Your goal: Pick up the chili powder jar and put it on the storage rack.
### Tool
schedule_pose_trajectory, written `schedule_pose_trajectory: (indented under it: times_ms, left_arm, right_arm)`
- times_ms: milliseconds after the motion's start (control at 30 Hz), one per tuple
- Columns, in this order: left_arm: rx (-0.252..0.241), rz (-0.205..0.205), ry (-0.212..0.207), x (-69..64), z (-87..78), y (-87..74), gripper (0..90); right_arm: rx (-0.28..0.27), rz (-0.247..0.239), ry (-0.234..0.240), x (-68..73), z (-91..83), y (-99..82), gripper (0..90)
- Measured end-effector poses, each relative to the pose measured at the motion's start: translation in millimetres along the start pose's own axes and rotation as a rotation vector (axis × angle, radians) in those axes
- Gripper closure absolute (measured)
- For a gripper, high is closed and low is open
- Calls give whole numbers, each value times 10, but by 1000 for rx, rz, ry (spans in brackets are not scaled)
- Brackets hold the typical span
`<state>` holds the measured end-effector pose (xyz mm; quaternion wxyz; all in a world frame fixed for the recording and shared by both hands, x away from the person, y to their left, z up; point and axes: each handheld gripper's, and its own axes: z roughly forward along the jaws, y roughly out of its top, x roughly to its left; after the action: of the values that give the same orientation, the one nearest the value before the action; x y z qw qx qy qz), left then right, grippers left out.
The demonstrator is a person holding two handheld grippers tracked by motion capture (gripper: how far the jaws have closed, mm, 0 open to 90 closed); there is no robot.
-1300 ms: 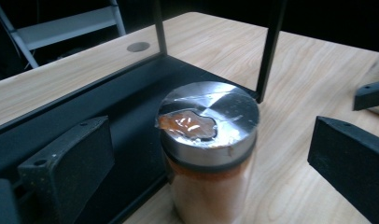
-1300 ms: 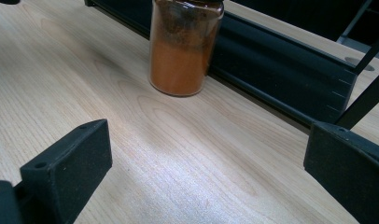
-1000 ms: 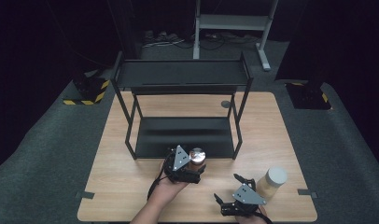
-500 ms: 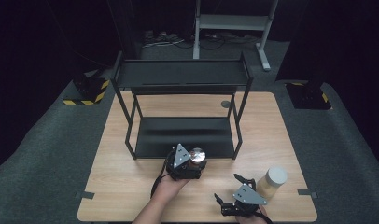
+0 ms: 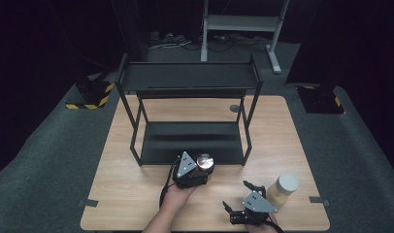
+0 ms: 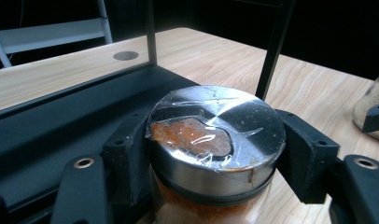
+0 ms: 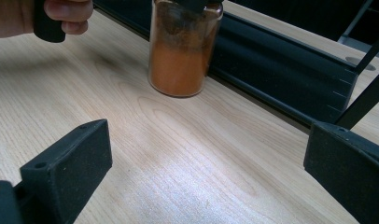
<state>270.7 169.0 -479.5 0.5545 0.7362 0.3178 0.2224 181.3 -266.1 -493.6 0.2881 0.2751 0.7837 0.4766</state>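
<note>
Rack (image 5: 188, 77): black two-tier frame on the table (image 5: 127, 194), from its middle towards the far edge; the lower shelf's front lip runs just behind your jar.
Left gripper (image 5: 197, 171): your jaws have just been closing and now clamp the spice jar just under its lid, one pad (image 6: 127, 158) on each flank.
Spice jar (image 6: 215, 140): stands upright on the table just in front of the rack's lower shelf, near the front edge's middle; orange powder inside.
Handling: glass with a smooth metal lid under clear film, so rigid, breakable and likely slippery. Light, I judge. Grip the glass wall below the lid, as you do now.
Right gripper (image 5: 243, 199): jaws spread wide, nothing between them, near the front right corner.
Pale jar (image 5: 281, 190): white-lidded, just right of that gripper.
</note>
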Motion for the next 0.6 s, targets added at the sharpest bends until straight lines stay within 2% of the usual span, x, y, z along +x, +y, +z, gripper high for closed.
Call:
schedule_pose_trajectory:
  times_ms: [433, 600]
  left_arm:
    - [5, 19, -1, -2, -13, 25, 346]
    - [-7, 17, 9, 22, -109, 46, 347]
  right_arm:
    - [0, 1, 1, -3, 0, -1, 2]
    - [-3, 11, 2, -14, -3, -6, 2]
